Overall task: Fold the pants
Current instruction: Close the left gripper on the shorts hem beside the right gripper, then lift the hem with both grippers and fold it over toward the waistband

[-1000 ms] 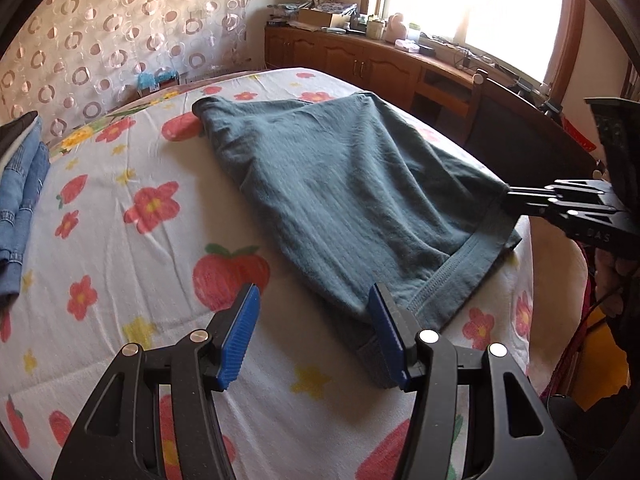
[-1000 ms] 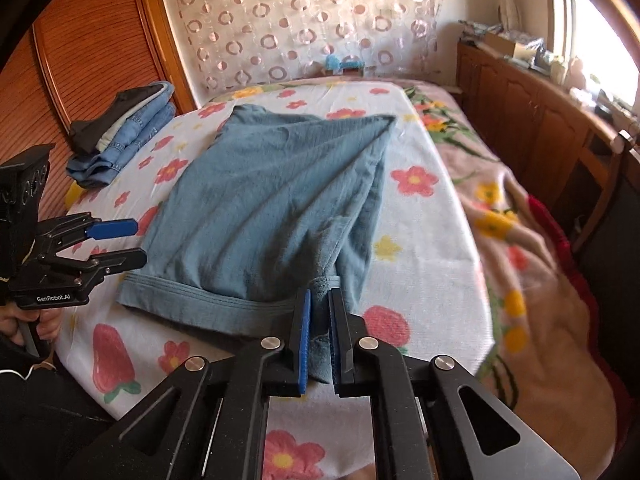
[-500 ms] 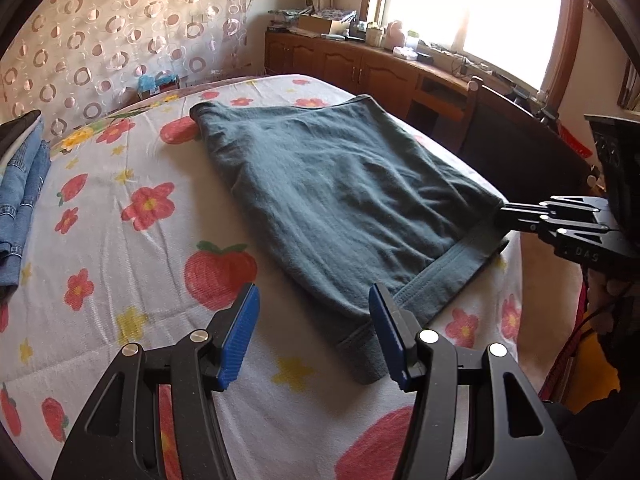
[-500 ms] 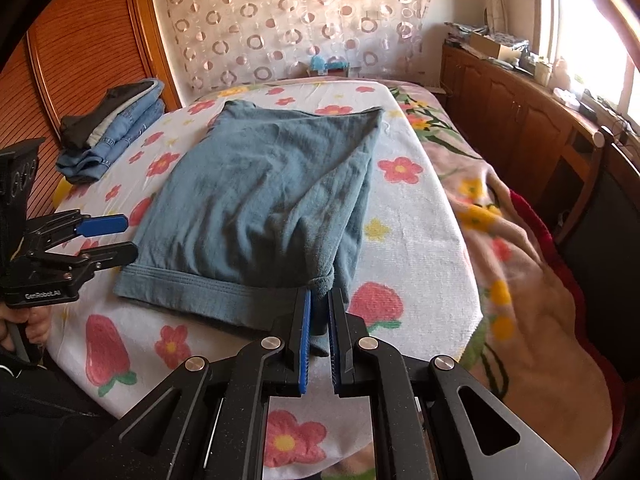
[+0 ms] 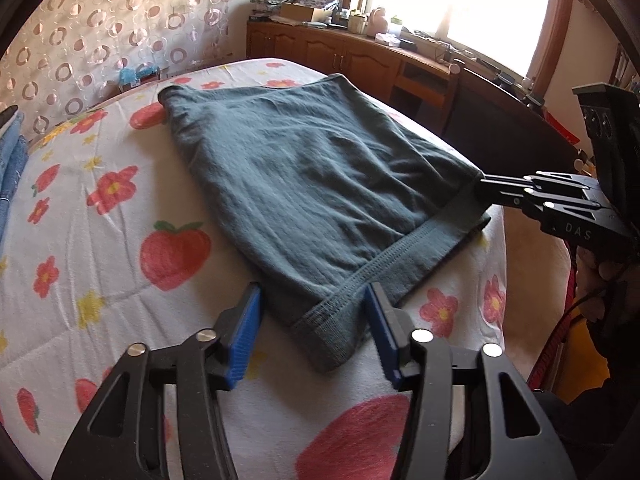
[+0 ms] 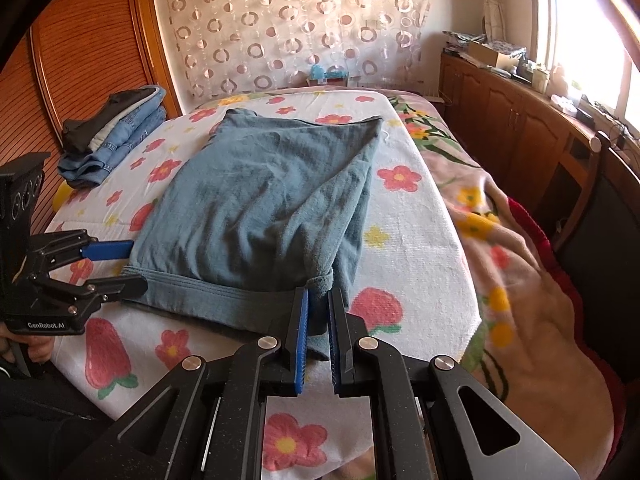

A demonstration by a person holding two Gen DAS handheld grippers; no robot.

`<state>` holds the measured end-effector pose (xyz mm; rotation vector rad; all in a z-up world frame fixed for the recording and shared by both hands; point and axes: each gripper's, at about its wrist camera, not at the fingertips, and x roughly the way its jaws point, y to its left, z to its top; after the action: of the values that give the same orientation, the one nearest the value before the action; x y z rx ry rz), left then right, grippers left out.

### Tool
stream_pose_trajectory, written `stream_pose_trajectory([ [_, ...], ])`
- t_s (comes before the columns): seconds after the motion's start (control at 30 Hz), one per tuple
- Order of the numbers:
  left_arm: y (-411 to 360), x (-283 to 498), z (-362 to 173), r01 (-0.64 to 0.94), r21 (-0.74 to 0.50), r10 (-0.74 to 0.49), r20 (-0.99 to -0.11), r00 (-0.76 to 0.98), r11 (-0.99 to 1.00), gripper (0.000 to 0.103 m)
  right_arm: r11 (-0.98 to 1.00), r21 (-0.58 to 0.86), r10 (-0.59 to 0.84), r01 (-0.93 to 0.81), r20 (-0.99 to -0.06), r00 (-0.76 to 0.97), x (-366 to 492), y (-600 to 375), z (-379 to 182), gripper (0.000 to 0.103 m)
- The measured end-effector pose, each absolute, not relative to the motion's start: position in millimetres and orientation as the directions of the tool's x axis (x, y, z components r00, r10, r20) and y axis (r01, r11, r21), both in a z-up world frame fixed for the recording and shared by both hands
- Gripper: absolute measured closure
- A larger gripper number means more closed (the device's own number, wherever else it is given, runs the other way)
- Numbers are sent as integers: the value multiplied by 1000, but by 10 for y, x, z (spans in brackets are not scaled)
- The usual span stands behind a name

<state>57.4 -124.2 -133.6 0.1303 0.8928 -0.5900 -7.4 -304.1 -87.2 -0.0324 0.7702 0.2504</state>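
Note:
The blue-grey pants (image 5: 320, 184) lie folded flat on the flowered bed sheet (image 5: 100, 240), waistband toward me. My left gripper (image 5: 312, 332) is open, its blue pads either side of the near left waistband corner, not closed on it. It also shows in the right wrist view (image 6: 120, 268). My right gripper (image 6: 318, 328) is nearly closed and pinches the right waistband corner of the pants (image 6: 264, 200). It shows in the left wrist view (image 5: 484, 190) at that corner.
A stack of folded jeans (image 6: 116, 132) lies at the far left of the bed. A wooden cabinet (image 6: 520, 128) with clutter runs under the window on the right. A floral blanket (image 6: 520, 280) hangs off the bed's right side. A patterned curtain (image 6: 300, 28) hangs behind.
Both grippers have moved; the right one kept its hold on the waistband corner. The pants have settled flatter on the bed. The left gripper stayed open and now straddles the left waistband corner.

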Motion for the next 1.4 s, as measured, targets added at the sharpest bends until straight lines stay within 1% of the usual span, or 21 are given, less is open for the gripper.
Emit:
stream_pose_trajectory([
  [0.07, -1246, 567, -1334, 535, -140, -437, -761, 480, 833, 59, 970, 66, 213, -234, -692, 689, -65, -3046, -877, 95],
  [0.1, -1245, 566, -1333, 536, -145, -441, -760, 478, 832, 60, 970, 66, 213, -233, -692, 689, -60, -3048, -881, 95],
  [0.13, -1243, 560, -1333, 536, -150, -445, -758, 477, 831, 63, 971, 66, 211, -231, -693, 690, -55, -3048, -885, 94],
  [0.17, -1242, 557, -1334, 538, -153, -448, -758, 474, 829, 65, 971, 68, 211, -229, -693, 690, -47, -3051, -890, 87],
  [0.2, -1241, 554, -1336, 537, -155, -448, -757, 475, 829, 65, 973, 68, 207, -222, -692, 692, -38, -3058, -898, 85],
  [0.27, -1236, 548, -1336, 535, -157, -450, -756, 475, 830, 65, 975, 72, 199, -208, -696, 690, -9, -3069, -923, 78],
  [0.37, -1227, 541, -1338, 535, -156, -448, -757, 476, 831, 65, 976, 80, 200, -205, -708, 677, 42, -3063, -980, 71],
  [0.53, -1210, 544, -1337, 531, -163, -452, -754, 476, 831, 65, 975, 96, 208, -201, -719, 663, 63, -3054, -1046, 69],
  [0.63, -1203, 554, -1346, 531, -174, -460, -752, 472, 829, 75, 973, 103, 215, -205, -717, 663, 46, -3060, -1049, 69],
  [0.67, -1198, 555, -1347, 532, -178, -463, -751, 471, 828, 78, 972, 111, 223, -207, -715, 663, 46, -3071, -1052, 69],
  [0.7, -1192, 562, -1352, 533, -183, -468, -749, 468, 826, 79, 971, 113, 226, -208, -715, 662, 48, -3079, -1052, 69],
  [0.73, -1176, 570, -1354, 533, -200, -481, -745, 462, 822, 83, 971, 116, 229, -211, -717, 658, 54, -3089, -1048, 74],
  [0.77, -1164, 579, -1350, 534, -212, -491, -742, 457, 818, 86, 967, 127, 243, -221, -717, 653, 58, -3088, -1052, 76],
  [0.8, -1162, 582, -1341, 536, -216, -496, -739, 457, 816, 87, 965, 135, 252, -226, -718, 649, 66, -3097, -1056, 78],
  [0.87, -1156, 561, -1281, 548, -217, -511, -722, 467, 808, 89, 963, 124, 253, -237, -716, 651, 63, -3088, -1039, 94],
  [0.97, -1142, 560, -1138, 555, -209, -520, -699, 491, 805, 90, 952, 145, 291, -269, -701, 651, 49, -3088, -963, 95],
  [1.1, -1074, 561, -847, 560, -181, -525, -652, 547, 808, 90, 945, 118, 303, -304, -665, 682, 33, -3044, -766, 96],
  [1.4, -813, 563, -129, 539, -120, -512, -534, 674, 834, 91, 929, 79, 346, -363, -538, 769, -26, -2980, -103, 96],
])
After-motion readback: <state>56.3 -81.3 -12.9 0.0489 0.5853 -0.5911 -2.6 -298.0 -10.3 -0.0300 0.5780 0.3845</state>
